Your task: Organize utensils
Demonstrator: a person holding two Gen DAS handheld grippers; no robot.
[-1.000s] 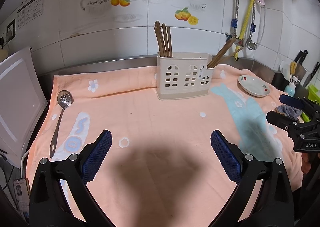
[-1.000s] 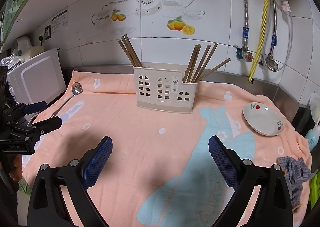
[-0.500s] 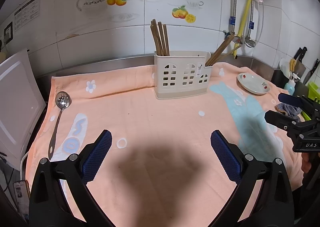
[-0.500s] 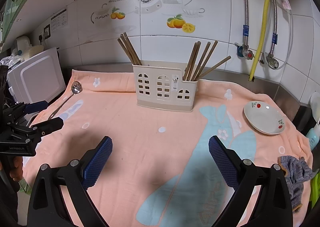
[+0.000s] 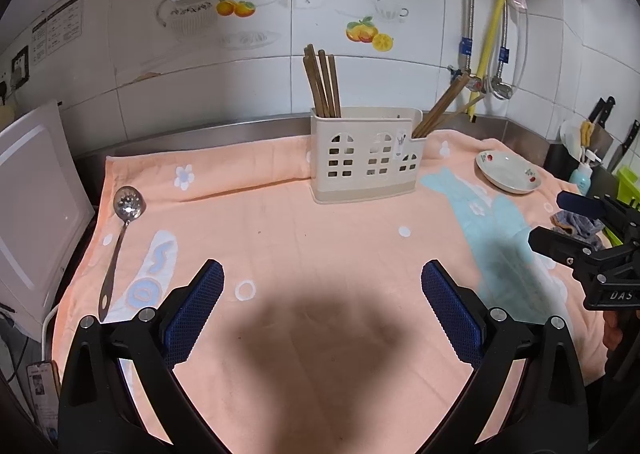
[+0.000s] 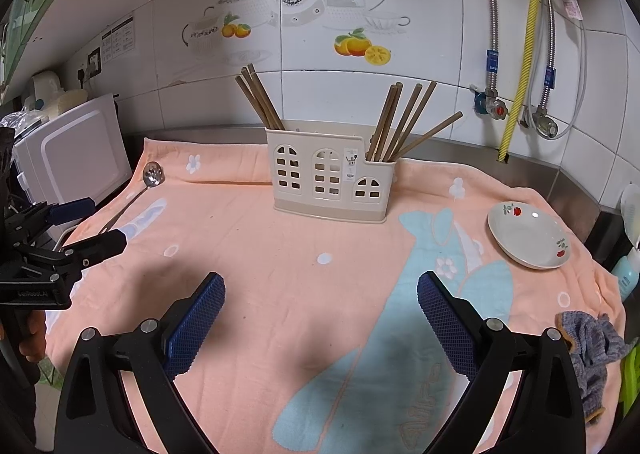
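Observation:
A cream utensil holder (image 5: 366, 156) (image 6: 328, 182) stands at the back of the peach towel, with brown chopsticks (image 5: 322, 82) (image 6: 260, 98) in its left end and more chopsticks (image 5: 440, 106) (image 6: 408, 122) in its right end. A slotted metal spoon (image 5: 120, 238) (image 6: 140, 190) lies flat at the towel's left side. My left gripper (image 5: 322, 306) hovers open over the front of the towel, holding nothing. My right gripper (image 6: 320, 314) is open too, empty, over the towel's blue fish print.
A small white plate (image 5: 508, 172) (image 6: 528, 234) sits at the right. A grey-blue rag (image 6: 588, 342) lies at the right front corner. A white appliance (image 5: 28, 206) stands left of the towel. Knives (image 5: 604, 114) and a bottle (image 5: 582, 176) stand far right.
The left view has drifted slightly, so the holder and spoon sit a little further left. Both grippers remain open and empty.

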